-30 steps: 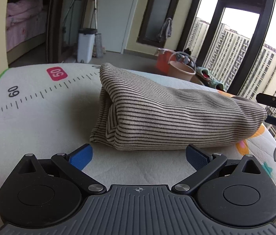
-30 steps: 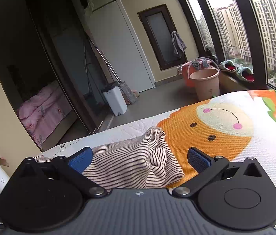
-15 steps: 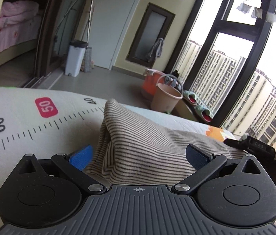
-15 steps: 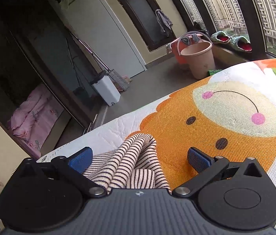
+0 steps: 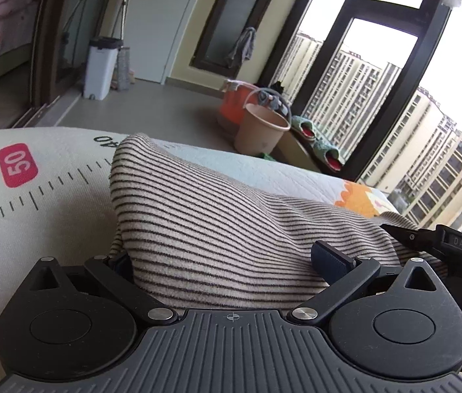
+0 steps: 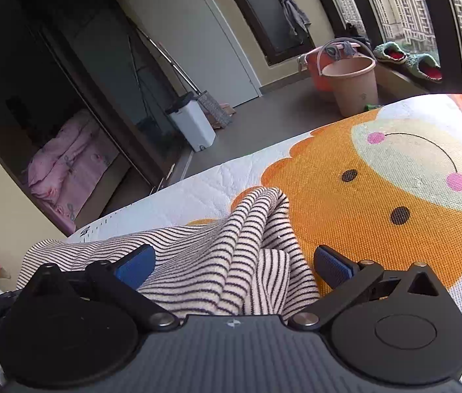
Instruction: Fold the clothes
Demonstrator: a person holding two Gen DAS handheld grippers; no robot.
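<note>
Both tools gape wide, gripping nothing — left tool (image 5: 227, 262) and right tool (image 6: 232, 267) straddle the striped garment (image 5: 218, 216); close together, evenly.

So the count: one striped garment (image 5: 218, 229) on one mat (image 5: 50, 216), two grippers, left (image 5: 227, 263) and right (image 6: 234, 267), two buckets (image 5: 260, 131), one white bin (image 5: 101, 65), two green slippers (image 6: 408, 60), one pink quilt (image 6: 64, 167).
</note>
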